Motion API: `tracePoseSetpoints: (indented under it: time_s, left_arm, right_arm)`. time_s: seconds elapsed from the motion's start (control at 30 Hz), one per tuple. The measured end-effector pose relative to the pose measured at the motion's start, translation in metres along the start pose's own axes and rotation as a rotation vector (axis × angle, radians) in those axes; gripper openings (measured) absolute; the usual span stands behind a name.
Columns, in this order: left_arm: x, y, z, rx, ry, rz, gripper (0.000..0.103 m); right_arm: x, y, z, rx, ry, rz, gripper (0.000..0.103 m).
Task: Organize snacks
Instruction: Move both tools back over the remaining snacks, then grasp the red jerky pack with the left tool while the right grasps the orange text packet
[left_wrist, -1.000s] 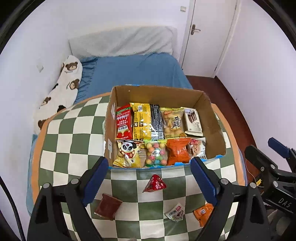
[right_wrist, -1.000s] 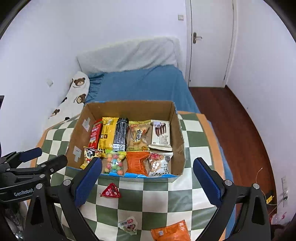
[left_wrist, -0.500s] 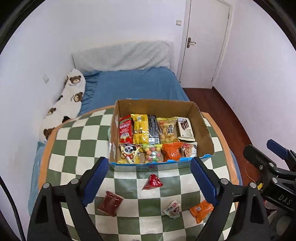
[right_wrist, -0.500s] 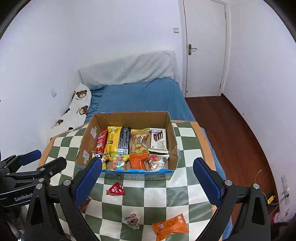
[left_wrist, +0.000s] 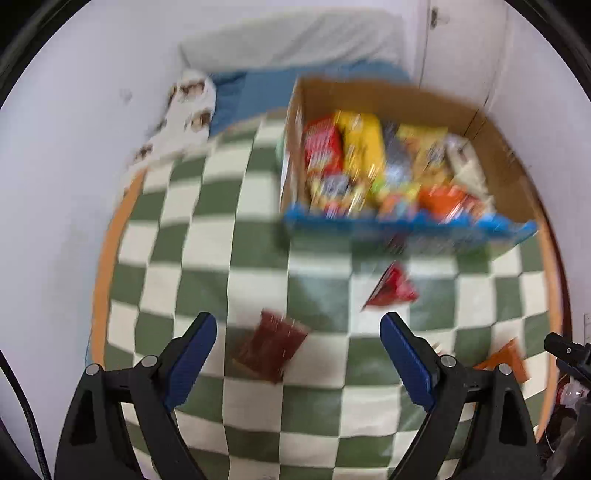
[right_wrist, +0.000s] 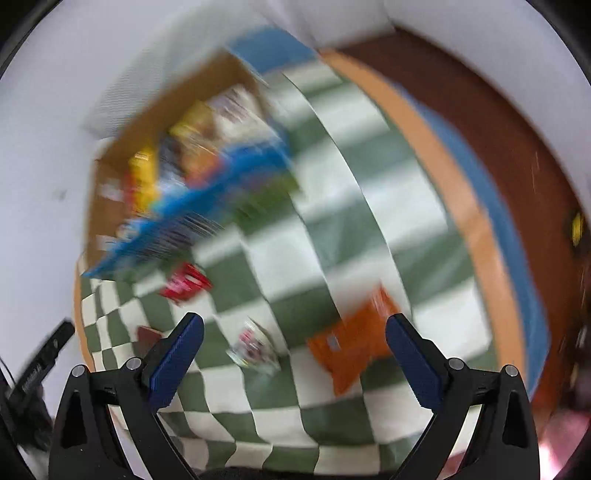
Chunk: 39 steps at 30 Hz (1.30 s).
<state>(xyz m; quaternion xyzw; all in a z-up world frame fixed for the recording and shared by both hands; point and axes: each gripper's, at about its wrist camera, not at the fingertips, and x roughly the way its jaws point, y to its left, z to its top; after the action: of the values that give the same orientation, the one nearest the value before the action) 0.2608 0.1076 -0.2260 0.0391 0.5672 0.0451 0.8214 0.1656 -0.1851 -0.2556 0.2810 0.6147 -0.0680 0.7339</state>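
Both views are blurred by motion. A cardboard box (left_wrist: 509, 173) full of snack packets stands at the far side of the green-and-white checked table (left_wrist: 207, 229). Loose on the cloth lie a dark brown packet (left_wrist: 271, 345), a red triangular packet (left_wrist: 391, 288), a small pale packet (right_wrist: 255, 349) and an orange packet (right_wrist: 354, 343). My left gripper (left_wrist: 297, 332) hangs open above the brown packet, nothing between its fingers. My right gripper (right_wrist: 295, 336) is open over the pale and orange packets, holding nothing. The box (right_wrist: 122, 147) appears tilted at the upper left in the right wrist view.
A bed with a blue sheet (left_wrist: 266, 86) and a bear-print pillow (left_wrist: 184, 110) lies beyond the table. The table's orange rim (right_wrist: 461, 192) curves along the right, with brown floor (right_wrist: 509, 122) past it. The other gripper's black tip (left_wrist: 565, 349) shows at the right edge.
Both grippers dropped toward the table and tipped downward; the loose packets now lie close under the fingers. The right view has rolled, so the box appears tilted. Jaws stayed open.
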Motion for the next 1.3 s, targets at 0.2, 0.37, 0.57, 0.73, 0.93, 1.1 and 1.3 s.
tracePoseSetpoints:
  time_s: [0.2,0.37,0.57,0.73,0.93,1.1,1.3]
  left_arm:
    - [0.057,0.012,-0.030,-0.023,0.158,0.014,0.091]
    - [0.082,0.037,-0.044,-0.069,0.228,0.014,0.091]
    - [0.096,0.065,-0.050,-0.082,0.262,-0.001,0.091]
    - [0.116,0.049,-0.051,0.091,0.272,0.016,0.091]
    - [0.145,0.011,-0.044,0.294,0.267,0.032,0.088]
    - [0.155,0.009,-0.038,0.159,0.317,-0.031,0.053]
    - [0.168,0.033,-0.043,-0.215,0.435,-0.218,0.054]
  right_arm:
    - [0.080,-0.039,-0.013,0.170,0.157,-0.025,0.095]
    - [0.119,-0.011,-0.007,-0.009,0.159,-0.143,0.065]
    - [0.137,0.067,-0.008,-0.477,0.167,-0.229,0.062]
    - [0.139,0.084,-0.010,-0.533,0.187,-0.252,0.084]
    - [0.114,0.081,0.000,-0.433,0.111,-0.211,0.087]
    - [0.115,0.075,0.008,-0.386,0.100,-0.202,0.085]
    - [0.139,0.067,0.027,-0.358,0.123,-0.203,0.085]
